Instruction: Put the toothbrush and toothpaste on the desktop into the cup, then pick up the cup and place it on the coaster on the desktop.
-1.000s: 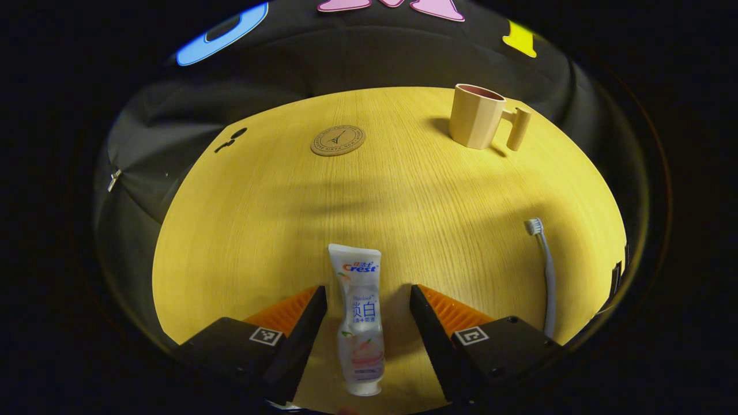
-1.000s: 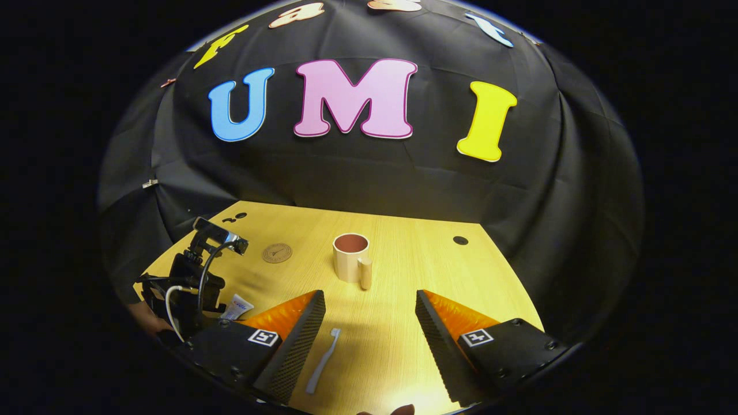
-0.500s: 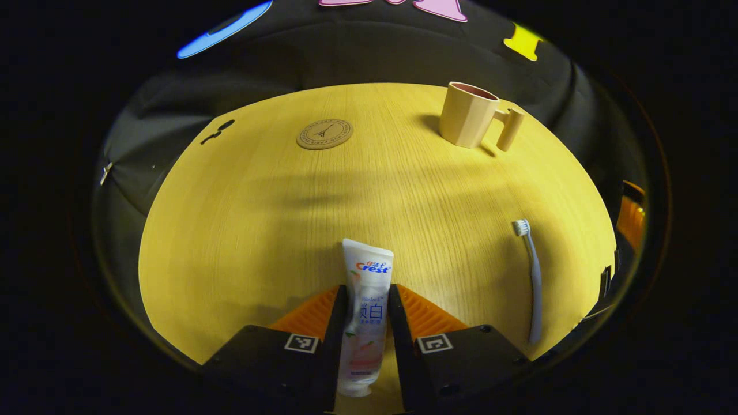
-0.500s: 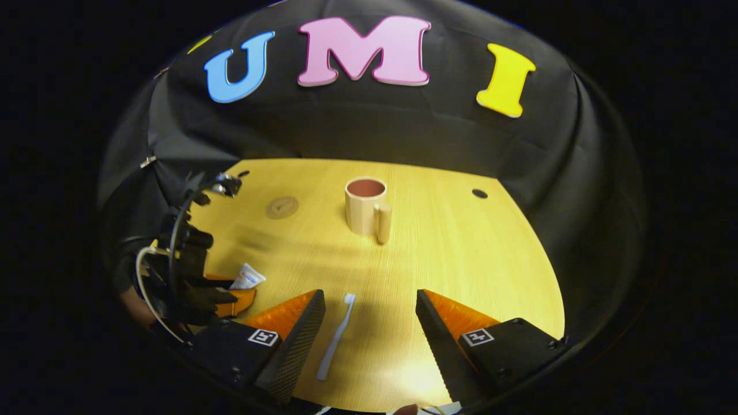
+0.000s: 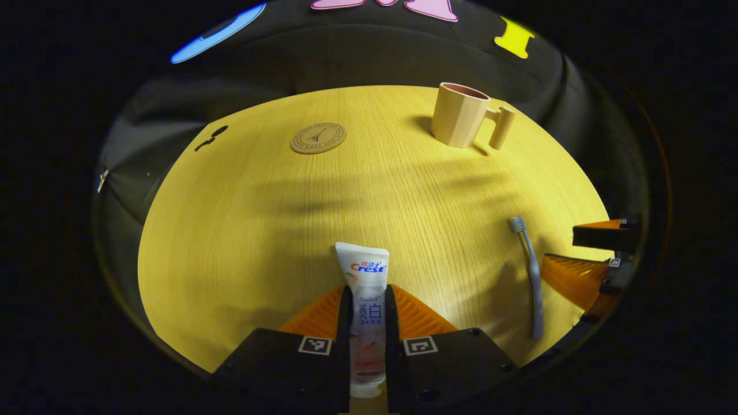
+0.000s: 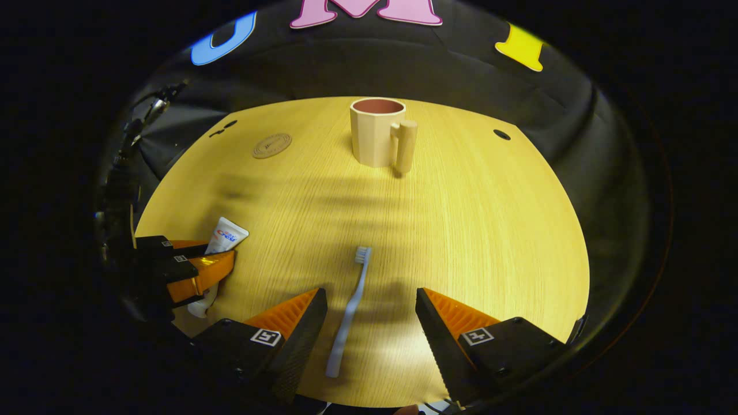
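My left gripper (image 5: 367,297) is shut on the white toothpaste tube (image 5: 365,275), whose flat end points away from me; the right gripper view shows that gripper (image 6: 202,262) low at the left with the toothpaste tube (image 6: 228,234) in it. My right gripper (image 6: 369,302) is open low over the table, and the grey toothbrush (image 6: 349,311) lies between its fingers, nearer the left one. The toothbrush (image 5: 530,271) also lies at the right in the left gripper view, next to the right gripper (image 5: 588,256). The beige cup (image 6: 377,132) stands upright at the back, handle toward me. The round coaster (image 6: 271,145) lies back left.
The yellow wooden table (image 6: 473,230) has a dark round hole (image 6: 501,135) at its back right and small dark holes (image 6: 223,128) at its back left. Black cloth walls close the booth behind and at both sides.
My left gripper has shut on the toothpaste tube. My right gripper has come down and forward, so the toothbrush now lies between its open fingers.
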`<state>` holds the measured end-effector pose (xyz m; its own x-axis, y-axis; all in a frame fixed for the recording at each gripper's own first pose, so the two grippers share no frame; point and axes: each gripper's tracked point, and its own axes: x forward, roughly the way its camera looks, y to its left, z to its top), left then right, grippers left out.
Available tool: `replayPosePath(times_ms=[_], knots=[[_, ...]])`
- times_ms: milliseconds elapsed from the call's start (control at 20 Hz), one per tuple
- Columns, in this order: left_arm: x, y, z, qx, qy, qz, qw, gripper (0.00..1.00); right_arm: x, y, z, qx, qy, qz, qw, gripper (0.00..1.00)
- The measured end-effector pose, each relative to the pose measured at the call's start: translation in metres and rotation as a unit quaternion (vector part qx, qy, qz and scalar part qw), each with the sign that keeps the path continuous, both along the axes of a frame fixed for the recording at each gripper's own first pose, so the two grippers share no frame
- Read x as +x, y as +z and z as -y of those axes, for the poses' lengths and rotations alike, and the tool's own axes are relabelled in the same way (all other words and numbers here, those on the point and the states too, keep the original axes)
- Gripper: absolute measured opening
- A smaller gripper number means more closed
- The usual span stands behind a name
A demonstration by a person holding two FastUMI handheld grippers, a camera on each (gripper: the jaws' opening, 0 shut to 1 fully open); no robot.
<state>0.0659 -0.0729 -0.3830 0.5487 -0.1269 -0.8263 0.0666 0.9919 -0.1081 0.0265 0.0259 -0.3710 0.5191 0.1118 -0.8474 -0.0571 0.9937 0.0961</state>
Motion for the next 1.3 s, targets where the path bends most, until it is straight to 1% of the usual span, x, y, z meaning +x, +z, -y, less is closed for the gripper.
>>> replayPosePath(times_ms=[200,350,400,450,500,550,600,650,700,750,800,850,900,1000,1050,1100,1150,1250,1300], knots=[[0.001,-0.001,0.000,-0.007,0.003,0.000,1.000,0.30,-0.009,-0.020,-0.005,-0.006,0.001,-0.042,0.999,0.94],[0.001,-0.001,0.001,-0.015,0.003,0.000,1.000,0.31,-0.011,-0.026,-0.010,0.002,-0.004,-0.058,0.998,0.90],[0.001,-0.001,0.001,-0.019,0.004,0.001,1.000,0.33,-0.008,-0.026,-0.012,0.004,-0.009,-0.057,0.998,0.89],[0.001,-0.001,0.000,-0.023,0.005,0.000,1.000,0.29,-0.008,-0.026,-0.012,0.007,-0.011,-0.059,0.998,0.85],[0.002,0.000,0.000,-0.026,0.007,0.002,1.000,0.29,-0.007,-0.027,-0.013,0.007,-0.016,-0.059,0.998,0.84],[0.001,0.000,0.000,-0.029,0.007,0.002,1.000,0.28,-0.006,-0.029,-0.012,0.007,-0.021,-0.063,0.998,0.79],[0.002,0.000,0.000,-0.030,0.007,0.003,1.000,0.29,-0.006,-0.028,-0.012,0.008,-0.025,-0.066,0.997,0.78],[0.001,0.000,0.000,-0.032,0.008,0.004,0.999,0.26,-0.005,-0.029,-0.012,0.008,-0.025,-0.068,0.997,0.76],[0.002,0.000,0.000,-0.034,0.009,0.004,0.999,0.28,-0.004,-0.030,-0.011,0.007,-0.025,-0.070,0.997,0.69],[0.002,-0.001,0.000,-0.035,0.009,0.005,0.999,0.29,-0.004,-0.031,-0.012,0.008,-0.025,-0.073,0.997,0.61],[0.001,0.000,0.000,-0.035,0.009,0.006,0.999,0.29,-0.002,-0.030,-0.012,0.007,-0.027,-0.072,0.997,0.58],[0.002,0.000,0.000,-0.035,0.009,0.007,0.999,0.29,-0.002,-0.031,-0.012,0.008,-0.031,-0.073,0.997,0.48],[0.002,0.000,0.000,-0.035,0.008,0.008,0.999,0.29,-0.001,-0.030,-0.013,0.007,-0.031,-0.072,0.997,0.29],[0.003,0.002,0.000,-0.036,0.011,0.012,0.999,0.27,-0.001,-0.031,-0.015,0.010,-0.029,-0.065,0.997,0.16],[0.004,0.002,0.000,-0.037,0.013,0.014,0.999,0.26,-0.001,-0.030,-0.015,0.011,-0.020,-0.061,0.998,0.13],[0.005,0.002,0.002,-0.046,0.015,0.012,0.999,0.26,0.000,-0.030,-0.015,0.020,-0.017,-0.055,0.998,0.13],[0.004,0.004,0.005,-0.058,0.017,0.010,0.998,0.25,-0.003,-0.028,-0.020,0.032,-0.013,-0.052,0.998,0.09],[0.005,0.009,0.007,-0.083,0.027,0.011,0.996,0.24,-0.005,-0.027,-0.020,0.053,-0.016,-0.045,0.997,0.08],[0.007,0.014,0.007,-0.089,0.030,0.019,0.995,0.23,-0.005,-0.025,-0.019,0.063,-0.021,-0.037,0.997,0.08]])
